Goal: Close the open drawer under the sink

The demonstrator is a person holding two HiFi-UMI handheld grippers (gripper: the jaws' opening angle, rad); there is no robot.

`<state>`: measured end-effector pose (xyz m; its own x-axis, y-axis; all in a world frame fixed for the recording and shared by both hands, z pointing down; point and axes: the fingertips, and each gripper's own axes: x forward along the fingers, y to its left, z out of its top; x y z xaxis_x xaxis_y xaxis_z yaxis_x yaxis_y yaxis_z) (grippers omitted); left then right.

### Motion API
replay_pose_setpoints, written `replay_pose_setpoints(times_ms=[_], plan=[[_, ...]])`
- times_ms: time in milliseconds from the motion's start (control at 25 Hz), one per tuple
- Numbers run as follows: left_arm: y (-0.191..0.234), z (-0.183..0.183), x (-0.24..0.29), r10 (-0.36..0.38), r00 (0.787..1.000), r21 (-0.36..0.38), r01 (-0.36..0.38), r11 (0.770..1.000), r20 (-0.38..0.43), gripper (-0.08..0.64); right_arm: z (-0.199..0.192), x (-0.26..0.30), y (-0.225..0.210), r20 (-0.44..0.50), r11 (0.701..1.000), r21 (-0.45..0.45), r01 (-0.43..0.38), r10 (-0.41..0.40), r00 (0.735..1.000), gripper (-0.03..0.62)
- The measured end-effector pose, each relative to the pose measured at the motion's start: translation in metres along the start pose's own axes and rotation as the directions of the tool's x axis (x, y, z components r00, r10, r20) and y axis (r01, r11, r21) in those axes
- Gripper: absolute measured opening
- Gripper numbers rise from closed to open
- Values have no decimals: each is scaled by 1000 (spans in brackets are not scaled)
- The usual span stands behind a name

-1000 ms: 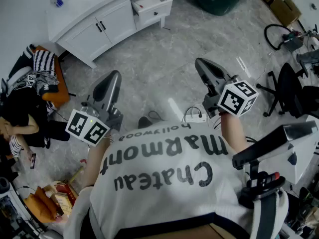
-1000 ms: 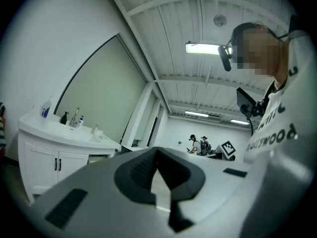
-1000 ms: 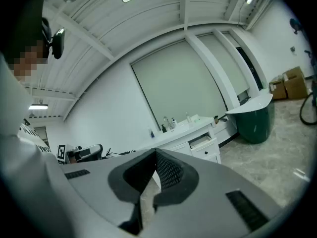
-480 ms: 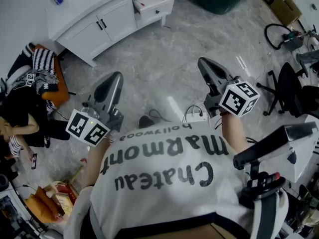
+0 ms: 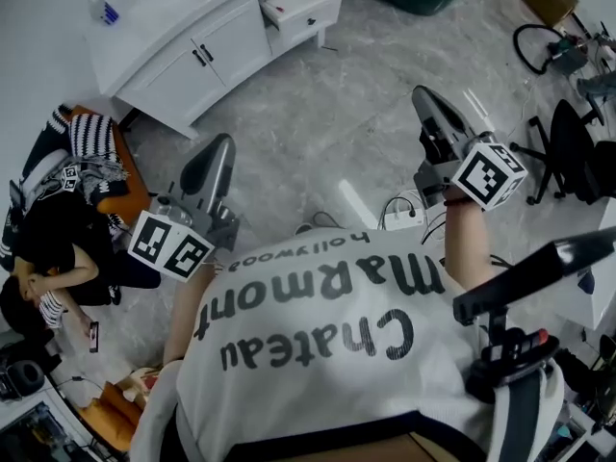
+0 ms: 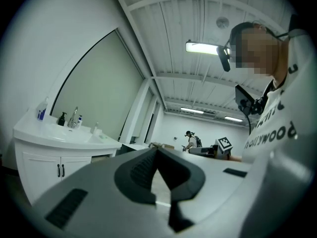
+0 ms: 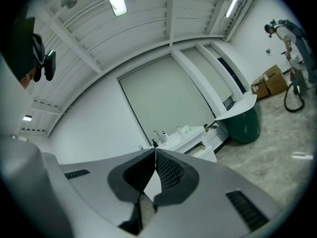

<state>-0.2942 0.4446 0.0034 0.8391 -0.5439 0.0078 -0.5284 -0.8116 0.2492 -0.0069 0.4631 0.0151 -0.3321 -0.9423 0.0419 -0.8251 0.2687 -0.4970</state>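
Left gripper [image 5: 214, 157]: jaws closed tip to tip, nothing held, confirmed in the left gripper view [image 6: 156, 150]. It is held low over the marble floor [image 5: 318, 133] and aimed roughly toward the white vanity [image 5: 183, 51].

Open drawer [image 5: 300, 8]: located at the right end of the vanity, under the counter and to the right of the double doors, pulled out. It is well apart from both grippers, and nothing is in contact with it.

Right gripper [image 5: 430, 104]: jaws likewise pressed together and empty, per the right gripper view [image 7: 155, 152], where the drawer [image 7: 204, 151] is seen far off, just right of the tips.

Step judged as approach, with no contact made yet. The gap should be closed first. Closed tips are then best placed flat on the drawer front, beside the handle rather than on it. The push should be kept square to the slide so the drawer is not racked, and eased off near the end to avoid a slam.
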Motion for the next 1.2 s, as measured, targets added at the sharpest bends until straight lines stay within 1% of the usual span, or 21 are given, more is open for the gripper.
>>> replay_pose_setpoints(times_ms=[160, 320, 400, 520, 600, 720, 800, 880, 1000, 1080, 1200], plan=[[17, -6, 2, -45, 999, 2, 45, 999, -22, 8, -16, 13, 3, -5, 999, 16, 34, -34, 999, 12], [32, -9, 12, -62, 998, -41, 62, 997, -13, 8, -31, 21, 3, -59, 997, -8, 71, -71, 996, 12], [35, -12, 24, -68, 998, -46, 67, 997, -18, 8, -31, 26, -4, -73, 997, -9, 82, -82, 994, 12], [41, -15, 46, -63, 998, -53, 62, 997, -25, 8, -26, 40, -23, -83, 997, 13, 82, -81, 993, 12], [50, -15, 63, -61, 998, -51, 60, 997, -31, 8, -21, 59, -36, -81, 998, 22, 66, -64, 995, 12], [77, -15, 88, -21, 999, -56, 19, 998, -27, 8, -12, 97, -59, -95, 999, 20, 30, -28, 995, 12], [92, -11, 113, -2, 1000, -68, 1, 998, -13, 8, -1, 124, -81, -114, 1000, 9, 9, -8, 993, 12], [102, -2, 146, 7, 1000, -63, -7, 998, 1, 8, 15, 152, -105, -141, 1000, 1, -17, 17, 990, 12], [106, 10, 181, 28, 999, -49, -26, 998, 35, 8, 33, 181, -127, -192, 997, -27, -74, 67, 979, 12], [109, 13, 199, 63, 997, -52, -60, 997, 50, 8, 42, 195, -137, -226, 993, -47, -112, 98, 969, 12], [116, 15, 243, 104, 993, -62, -100, 993, 60, 8, 55, 219, -168, -270, 987, -40, -157, 141, 952, 12]])
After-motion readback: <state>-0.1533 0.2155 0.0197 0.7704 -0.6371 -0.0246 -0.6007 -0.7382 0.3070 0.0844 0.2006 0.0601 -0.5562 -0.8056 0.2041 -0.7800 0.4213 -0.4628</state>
